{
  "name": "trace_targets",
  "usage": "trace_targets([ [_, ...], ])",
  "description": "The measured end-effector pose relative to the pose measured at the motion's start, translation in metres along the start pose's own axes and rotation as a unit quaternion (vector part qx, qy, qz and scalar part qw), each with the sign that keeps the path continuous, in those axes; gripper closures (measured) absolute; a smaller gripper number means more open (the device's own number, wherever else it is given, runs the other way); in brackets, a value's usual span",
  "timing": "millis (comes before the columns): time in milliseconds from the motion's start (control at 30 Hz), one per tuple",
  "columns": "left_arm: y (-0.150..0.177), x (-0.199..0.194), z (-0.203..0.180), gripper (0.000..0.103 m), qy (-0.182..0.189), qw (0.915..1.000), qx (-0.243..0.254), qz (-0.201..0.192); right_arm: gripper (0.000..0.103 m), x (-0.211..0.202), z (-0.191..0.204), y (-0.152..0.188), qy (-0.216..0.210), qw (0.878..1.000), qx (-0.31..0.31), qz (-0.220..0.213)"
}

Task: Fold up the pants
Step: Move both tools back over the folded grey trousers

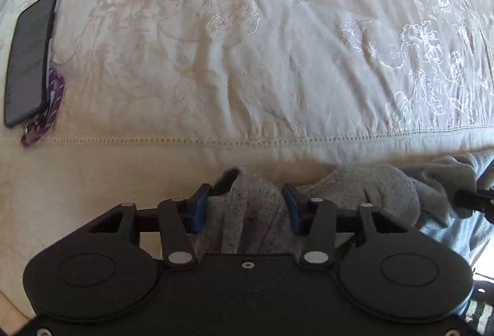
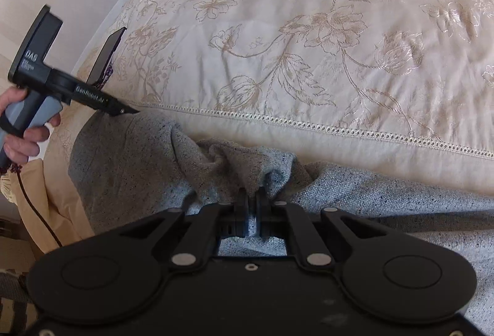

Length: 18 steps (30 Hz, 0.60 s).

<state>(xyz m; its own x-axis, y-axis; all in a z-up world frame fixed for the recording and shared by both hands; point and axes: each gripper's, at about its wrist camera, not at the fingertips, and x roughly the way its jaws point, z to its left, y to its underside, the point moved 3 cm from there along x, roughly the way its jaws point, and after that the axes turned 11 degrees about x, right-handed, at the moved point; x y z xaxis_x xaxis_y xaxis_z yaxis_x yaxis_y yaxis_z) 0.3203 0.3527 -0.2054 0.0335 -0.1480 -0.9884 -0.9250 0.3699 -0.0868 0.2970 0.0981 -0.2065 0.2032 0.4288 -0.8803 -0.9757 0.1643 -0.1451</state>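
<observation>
The grey speckled pants lie bunched at the near edge of the bed. In the left wrist view the pants bulge between the blue pads of my left gripper, whose jaws stand wide apart around the fabric. My right gripper is shut on a gathered fold of the pants, with cloth pinched between the pads. The left gripper also shows in the right wrist view, held by a hand, its tip at the pants' far left edge.
A cream bedspread with embroidered flowers covers the bed. A black phone with a purple strap lies at the left of the bed. It also shows in the right wrist view.
</observation>
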Motion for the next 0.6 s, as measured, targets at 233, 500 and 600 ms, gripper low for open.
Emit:
trace_targets([
  [233,0.087,-0.071,0.009,0.054,0.05,0.9785,-0.148,-0.135,0.097,-0.027,0.003,-0.034,-0.025,0.998,0.021,-0.054],
  [500,0.079,-0.036,0.04,0.054,0.064,0.959,-0.234,-0.147,0.1,0.013,-0.003,-0.12,0.01,0.989,0.068,-0.13],
  [600,0.067,-0.036,0.052,0.053,0.052,0.9605,-0.233,-0.144,0.099,0.022,0.012,-0.129,0.029,0.992,0.012,-0.122],
])
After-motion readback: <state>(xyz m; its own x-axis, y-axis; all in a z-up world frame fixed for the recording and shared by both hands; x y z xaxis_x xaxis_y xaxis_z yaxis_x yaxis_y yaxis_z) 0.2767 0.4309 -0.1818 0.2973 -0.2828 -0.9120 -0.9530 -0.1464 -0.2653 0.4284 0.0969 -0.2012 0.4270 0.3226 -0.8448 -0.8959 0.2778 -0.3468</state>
